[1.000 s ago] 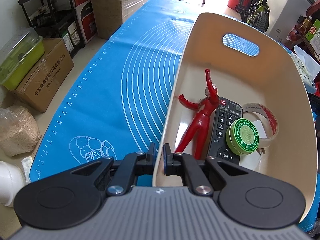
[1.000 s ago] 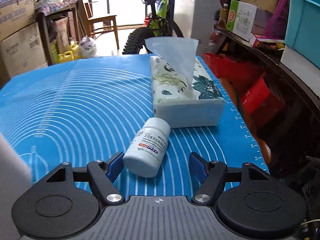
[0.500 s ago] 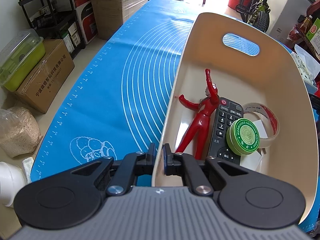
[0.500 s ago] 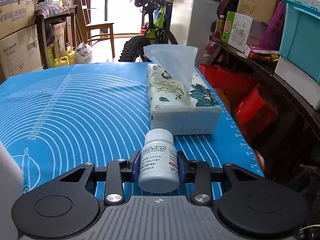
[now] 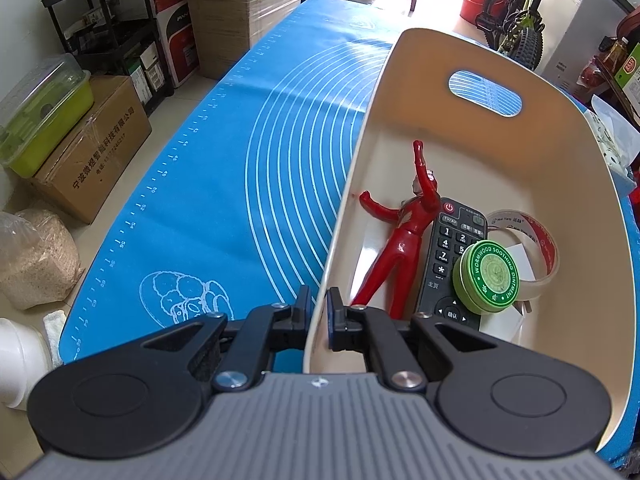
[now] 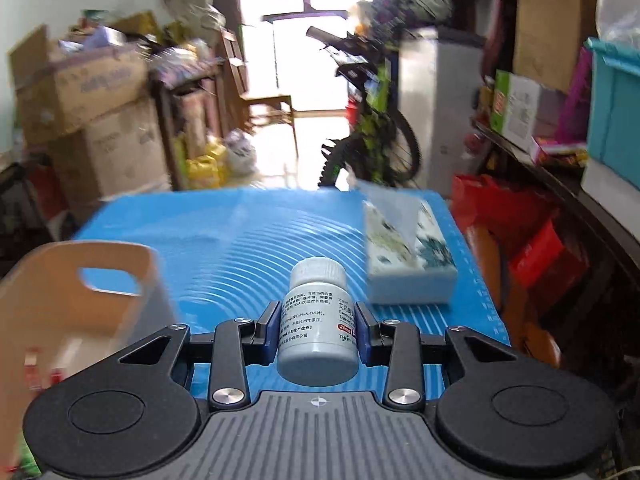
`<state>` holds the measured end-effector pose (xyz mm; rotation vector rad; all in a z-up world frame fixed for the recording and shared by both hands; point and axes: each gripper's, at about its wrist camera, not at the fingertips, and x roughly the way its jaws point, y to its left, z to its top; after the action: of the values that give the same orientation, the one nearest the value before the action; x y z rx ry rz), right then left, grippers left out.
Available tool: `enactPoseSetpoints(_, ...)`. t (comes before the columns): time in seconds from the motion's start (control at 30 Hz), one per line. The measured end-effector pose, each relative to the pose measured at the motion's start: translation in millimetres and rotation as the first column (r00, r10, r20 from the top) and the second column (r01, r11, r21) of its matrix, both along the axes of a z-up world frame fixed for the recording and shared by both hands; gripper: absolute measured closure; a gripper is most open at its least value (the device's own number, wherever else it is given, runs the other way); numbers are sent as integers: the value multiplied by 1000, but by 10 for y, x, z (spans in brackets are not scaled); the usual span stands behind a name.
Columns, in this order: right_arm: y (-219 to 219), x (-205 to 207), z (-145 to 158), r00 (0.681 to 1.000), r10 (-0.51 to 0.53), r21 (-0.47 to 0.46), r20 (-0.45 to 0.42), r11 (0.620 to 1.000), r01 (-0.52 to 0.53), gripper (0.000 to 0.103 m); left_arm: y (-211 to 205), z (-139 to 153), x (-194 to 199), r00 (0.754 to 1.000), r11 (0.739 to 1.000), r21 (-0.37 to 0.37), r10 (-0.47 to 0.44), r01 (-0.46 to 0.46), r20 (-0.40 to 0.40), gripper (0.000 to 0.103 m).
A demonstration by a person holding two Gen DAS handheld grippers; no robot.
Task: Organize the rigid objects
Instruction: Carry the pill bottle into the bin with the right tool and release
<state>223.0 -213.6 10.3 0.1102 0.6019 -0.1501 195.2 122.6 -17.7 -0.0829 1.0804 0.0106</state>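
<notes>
Change first. A second ago the white plastic pill bottle [image 6: 318, 320] lay on its side on the blue silicone mat [image 6: 224, 248] between wide-open jaws; now the right gripper [image 6: 318, 326] has it clamped at the label, both blue pads pressing its sides, cap pointing away toward 12 o'clock. The bottle is off the mat and the view has swung so that the cream plastic bin [image 6: 60, 280] shows at 9 o'clock, where only its edge showed before. Background is smeared with motion blur. My reading: pick done, carry to the bin under way.

The left gripper [image 5: 318, 314] has not budged. Its jaws stay clenched on the bin's near wall [image 5: 336, 240], one finger outside, one inside, steadying it on the desk.

Count, largest down:
- one blue mat covering the desk
- one cream bin with an oval handle cut-out [image 5: 485, 94]
- one floral tissue box [image 6: 408, 256] at 2 o'clock of the bottle, on the mat
- one red plastic hero figure [image 5: 404, 236], in the bin
- one black remote control [image 5: 450, 256], in the bin
- one roll of clear tape [image 5: 528, 240], in the bin
- one round green ointment tin [image 5: 486, 276], lying on the remote
- one pill bottle, in the right jaws

Four in the bin; the bottle would be the fifth.
</notes>
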Motion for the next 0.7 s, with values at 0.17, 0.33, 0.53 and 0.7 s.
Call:
enactPoseSetpoints(0.17, 351, -212, 334, 992, 118, -5, 45, 993, -118, 59, -6, -1, -5, 1000, 1000, -1, 7, -7, 5, 93)
enactPoseSetpoints(0.33, 665, -248, 422, 980, 200, 6, 24, 980, -200, 59, -10, -3, -10, 1000, 1000, 1, 10, -10, 9, 93)
enactPoseSetpoints(0.53, 1026, -220, 306, 959, 281, 41, -36, 959, -280, 59, -10, -5, -17, 1000, 1000, 2, 9, -9, 11, 93)
enactPoseSetpoints(0.7, 1375, -187, 169, 935, 341, 30, -100, 940, -340, 59, -9, -6, -17, 1000, 1000, 1, 9, -9, 11, 93)
